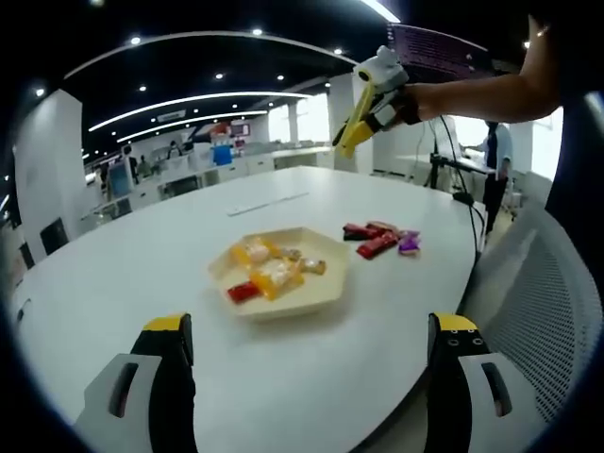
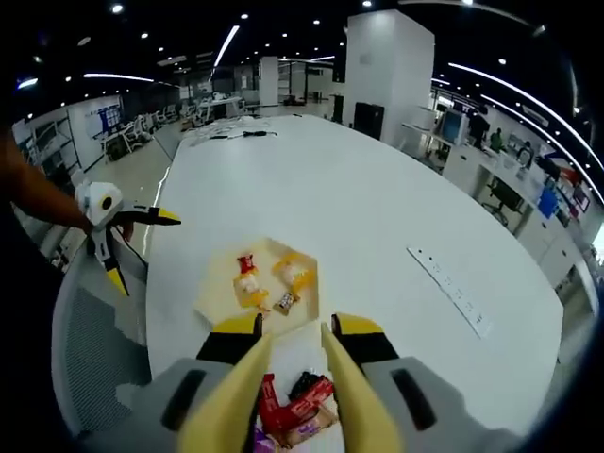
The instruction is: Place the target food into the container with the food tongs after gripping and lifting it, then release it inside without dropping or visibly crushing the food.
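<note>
Left gripper view: we hold the left gripper low at six o'clock, its jaws wide apart and empty over the white table. The hexagonal tray sits just ahead at twelve o'clock of the jaws, already holding several yellow and red wrapped snacks. More wrapped snacks lie loose in a small pile at two o'clock of the tray. In the right gripper view, our right gripper hovers above that pile, with yellow tongs in its jaws, prongs parted around nothing. We judge several pieces placed, the pile still to move.
</note>
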Tool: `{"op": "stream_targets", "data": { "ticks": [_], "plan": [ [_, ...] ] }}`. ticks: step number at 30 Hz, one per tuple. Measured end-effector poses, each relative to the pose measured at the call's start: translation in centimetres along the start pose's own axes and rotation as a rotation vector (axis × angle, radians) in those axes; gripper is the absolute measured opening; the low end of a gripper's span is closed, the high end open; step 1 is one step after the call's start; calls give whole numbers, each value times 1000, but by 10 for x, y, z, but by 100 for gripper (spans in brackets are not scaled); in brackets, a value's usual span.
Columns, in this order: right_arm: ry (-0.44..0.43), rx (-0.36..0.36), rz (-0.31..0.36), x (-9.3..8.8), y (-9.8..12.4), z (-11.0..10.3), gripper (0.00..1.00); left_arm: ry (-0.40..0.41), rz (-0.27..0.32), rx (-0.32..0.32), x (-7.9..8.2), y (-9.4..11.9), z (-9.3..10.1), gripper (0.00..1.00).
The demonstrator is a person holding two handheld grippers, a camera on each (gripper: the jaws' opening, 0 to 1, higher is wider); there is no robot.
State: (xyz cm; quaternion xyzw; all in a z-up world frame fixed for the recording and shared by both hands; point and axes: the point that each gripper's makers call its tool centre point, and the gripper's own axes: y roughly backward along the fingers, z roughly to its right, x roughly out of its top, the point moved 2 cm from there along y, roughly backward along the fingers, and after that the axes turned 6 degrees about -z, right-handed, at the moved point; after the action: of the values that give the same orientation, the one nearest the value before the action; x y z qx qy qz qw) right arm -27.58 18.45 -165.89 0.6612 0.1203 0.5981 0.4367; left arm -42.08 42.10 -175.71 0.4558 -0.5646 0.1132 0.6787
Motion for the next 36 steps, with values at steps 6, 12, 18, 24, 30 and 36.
{"op": "stream_targets", "data": {
  "ticks": [6, 12, 18, 24, 30, 36],
  "plan": [
    [-46, -22, 6, -18, 14, 9, 28, 0, 7, 6, 2, 1, -1, 99],
    [-73, -36, -5, -42, 25, 10, 29, 4, -3, 22, -1, 0, -4, 99],
    [-82, -58, -26, -60, 31, 12, 29, 13, 3, 21, 1, 1, -5, 99],
    [-95, -71, -35, -72, 31, 12, 29, 8, -4, 18, -1, 0, -4, 99],
    [-136, -75, -38, -83, 25, 11, 29, 8, -4, 23, -1, 0, -5, 99],
    [-205, -130, -82, -107, 9, 16, 29, 8, -12, 22, -2, 0, -4, 99]
  ]
}}
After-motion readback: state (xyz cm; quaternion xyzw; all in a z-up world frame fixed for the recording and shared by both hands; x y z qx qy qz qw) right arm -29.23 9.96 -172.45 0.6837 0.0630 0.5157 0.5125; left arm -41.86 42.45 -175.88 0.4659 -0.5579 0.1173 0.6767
